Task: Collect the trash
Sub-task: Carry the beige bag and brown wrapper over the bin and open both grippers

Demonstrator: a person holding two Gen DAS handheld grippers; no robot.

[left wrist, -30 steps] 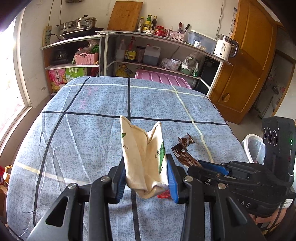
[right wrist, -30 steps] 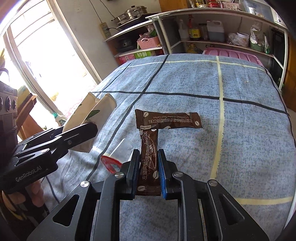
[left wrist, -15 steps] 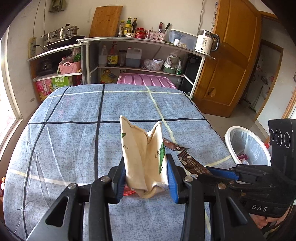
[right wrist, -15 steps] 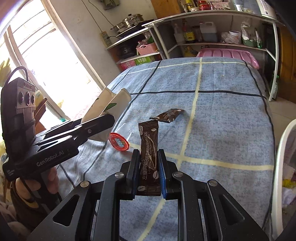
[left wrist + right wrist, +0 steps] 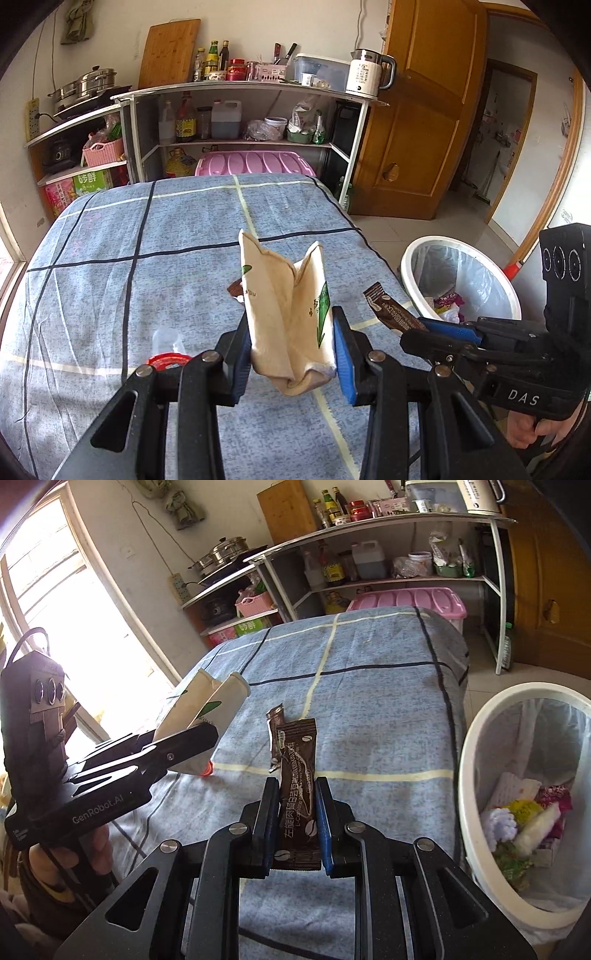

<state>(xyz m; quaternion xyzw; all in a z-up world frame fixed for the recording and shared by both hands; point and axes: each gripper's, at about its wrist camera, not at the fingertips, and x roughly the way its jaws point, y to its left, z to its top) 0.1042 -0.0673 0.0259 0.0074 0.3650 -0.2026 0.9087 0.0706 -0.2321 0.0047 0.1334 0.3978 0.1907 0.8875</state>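
Observation:
My left gripper [image 5: 291, 354] is shut on a crumpled beige carton [image 5: 284, 314] with green print, held upright above the blue checked tablecloth [image 5: 147, 258]. My right gripper [image 5: 295, 823] is shut on a brown coffee sachet [image 5: 297, 775], which stands up between its blue pads. From the left wrist view the right gripper [image 5: 436, 326] and its sachet [image 5: 388, 308] show at the right. A second brown sachet [image 5: 275, 734] lies on the cloth ahead. A red lid [image 5: 168, 360] rests on the cloth by the left fingers. A white lined bin [image 5: 524, 805] with rubbish stands on the floor at the right.
Kitchen shelves [image 5: 240, 110] with bottles, a kettle and a pink tub stand beyond the table's far end. A wooden door [image 5: 417, 129] is at the right. A bright window [image 5: 55, 609] fills the left. The table's right edge borders the bin [image 5: 458, 277].
Both grippers have swung rightward over the table with their loads still held. The bin has come fully into view at the right. The loose sachet and red lid have drifted left in the views.

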